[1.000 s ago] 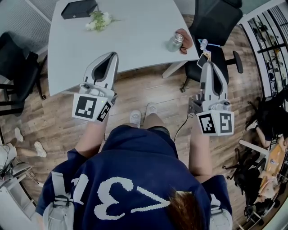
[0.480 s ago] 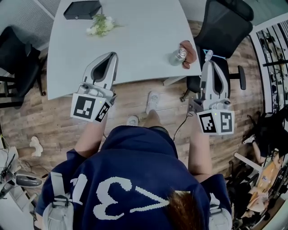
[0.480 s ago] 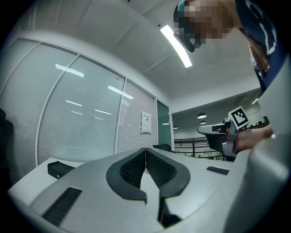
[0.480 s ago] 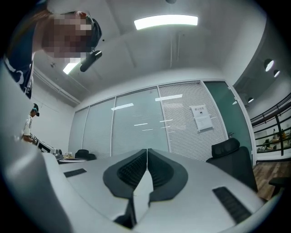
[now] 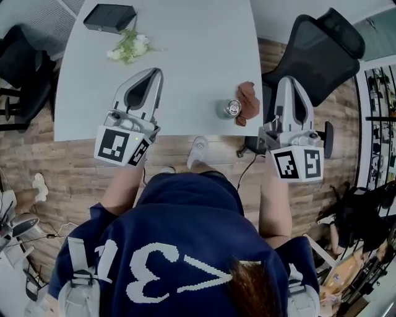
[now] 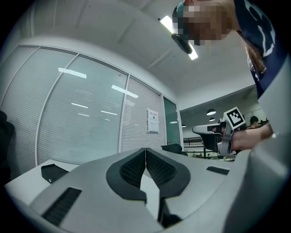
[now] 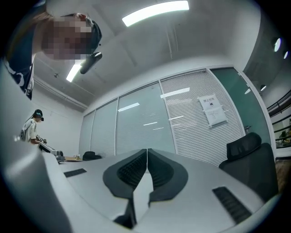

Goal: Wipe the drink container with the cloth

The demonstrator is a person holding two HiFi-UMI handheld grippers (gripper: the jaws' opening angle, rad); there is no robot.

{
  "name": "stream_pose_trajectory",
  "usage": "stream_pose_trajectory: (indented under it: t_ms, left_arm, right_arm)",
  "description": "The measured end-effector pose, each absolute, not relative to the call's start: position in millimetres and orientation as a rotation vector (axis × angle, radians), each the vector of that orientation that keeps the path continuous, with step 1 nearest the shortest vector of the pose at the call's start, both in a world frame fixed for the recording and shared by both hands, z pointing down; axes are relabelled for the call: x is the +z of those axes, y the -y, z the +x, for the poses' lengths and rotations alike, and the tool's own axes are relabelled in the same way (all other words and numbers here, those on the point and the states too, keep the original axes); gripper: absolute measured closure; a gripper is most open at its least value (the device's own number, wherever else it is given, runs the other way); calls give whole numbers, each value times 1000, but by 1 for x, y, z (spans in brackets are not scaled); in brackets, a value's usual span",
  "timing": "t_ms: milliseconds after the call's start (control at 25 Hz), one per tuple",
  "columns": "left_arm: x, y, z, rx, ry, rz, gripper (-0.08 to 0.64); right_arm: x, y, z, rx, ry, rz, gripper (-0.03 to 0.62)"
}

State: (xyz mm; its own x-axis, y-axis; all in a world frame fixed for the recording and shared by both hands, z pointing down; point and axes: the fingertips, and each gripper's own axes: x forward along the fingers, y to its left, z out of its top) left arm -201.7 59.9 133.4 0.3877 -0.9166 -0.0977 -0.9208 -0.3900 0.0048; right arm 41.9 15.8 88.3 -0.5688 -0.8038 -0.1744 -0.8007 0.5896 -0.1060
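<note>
A metal drink container (image 5: pixel 230 109) stands near the front right corner of the grey table (image 5: pixel 185 56), and a crumpled reddish-brown cloth (image 5: pixel 247 102) lies right beside it. My left gripper (image 5: pixel 154 74) hangs over the table's front part, left of the container, shut and empty. To the right of the cloth, my right gripper (image 5: pixel 290 82) is past the table's right edge, over a black chair, also shut with nothing in it. Both gripper views point slightly upward at glass walls and blinds; the left gripper (image 6: pixel 145 151) and right gripper (image 7: pixel 147 152) show jaws touching. Neither view shows the container.
A small bunch of white flowers (image 5: pixel 128 47) and a black box (image 5: pixel 110 16) lie at the table's far left. A black office chair (image 5: pixel 322 52) stands at the right, another dark chair (image 5: pixel 21 68) at the left. Wooden floor (image 5: pixel 68 173) runs under my feet.
I have walked up to the table: both grippers have moved forward, the left now over the tabletop, and the container and cloth have come closer. Both stay shut.
</note>
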Motion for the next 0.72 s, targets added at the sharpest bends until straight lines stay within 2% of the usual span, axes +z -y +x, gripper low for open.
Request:
stream_pose_trajectory:
  t_ms: [360, 720]
  left_arm:
    - [154, -11, -173, 77, -1772, -2586, 543]
    - [173, 13, -145, 8, -1669, -2709, 543]
  right_arm:
    - [104, 59, 55, -99, -2650, -1239, 566]
    - [127, 81, 60, -160, -2684, -1263, 566]
